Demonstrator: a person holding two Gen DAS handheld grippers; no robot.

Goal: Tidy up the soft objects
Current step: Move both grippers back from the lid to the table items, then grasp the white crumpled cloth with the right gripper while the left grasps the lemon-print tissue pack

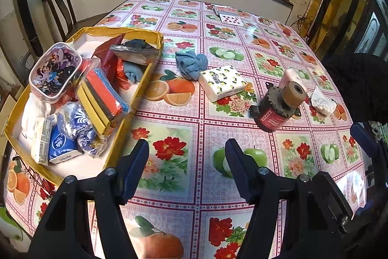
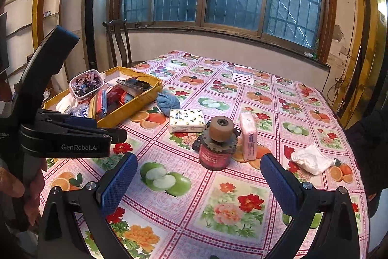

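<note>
Presently both claws, left claw (image 1: pixel 186 152) and right claw (image 2: pixel 197 170), gape empty above the worktop's (image 1: pixel 218 188) near edge. Mid-worktop, beside the box (image 1: pixel 135 98), the tissue pack (image 1: pixel 222 83) looks light and squashy; pinch its long sides.

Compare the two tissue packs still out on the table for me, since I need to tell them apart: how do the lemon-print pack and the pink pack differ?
The lemon-print pack is white with yellow and dark spots; the pink pack is plain pale pink. The lemon-print pack lies flat on its broad face, while the pink pack stands on a narrow edge. The lemon-print pack sits left of the motor part, the pink pack right of it. Both lie outside the yellow box.
</note>
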